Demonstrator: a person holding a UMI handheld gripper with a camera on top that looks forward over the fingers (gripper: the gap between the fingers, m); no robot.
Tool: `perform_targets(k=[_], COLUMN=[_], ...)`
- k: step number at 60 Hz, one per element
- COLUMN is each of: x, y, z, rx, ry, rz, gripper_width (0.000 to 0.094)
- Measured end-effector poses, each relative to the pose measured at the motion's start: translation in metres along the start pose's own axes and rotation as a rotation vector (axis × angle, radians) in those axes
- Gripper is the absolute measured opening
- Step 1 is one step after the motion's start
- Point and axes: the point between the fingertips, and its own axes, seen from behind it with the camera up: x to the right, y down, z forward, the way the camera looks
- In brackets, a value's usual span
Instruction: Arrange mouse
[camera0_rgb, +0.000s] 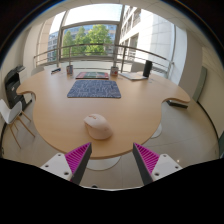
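A white computer mouse (97, 125) lies on the round wooden table (60, 115), near its front edge. A grey mouse mat (95, 89) lies farther back at the middle of the table. My gripper (113, 160) is open and empty. Its two fingers with magenta pads (80, 157) hang above the table's front edge, with the mouse just ahead of them and slightly to the left.
Several small objects stand along the far rim, among them a dark speaker (148, 68) at the right. A dark flat thing (178, 101) lies at the table's right edge. A chair (14, 95) stands left of the table. Large windows are behind.
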Motion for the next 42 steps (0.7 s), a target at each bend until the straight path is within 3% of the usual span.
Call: perform_targets(k=[23,29,34,42], x=[-0.037,-0.034,-0.038,-0.036], y=[-0.037,-0.047,-0.054,-0.059], z=[0.112,0.126,0.137,0.139], rx=[-0.033,-0.021,-0.009,0.010], ry=[-0.071,-0.080,-0.102,-0.103], rz=[-0.013,0.000,-0.001,0.001], gripper_width=[0.0829,0.0741,0.0561,0.0487])
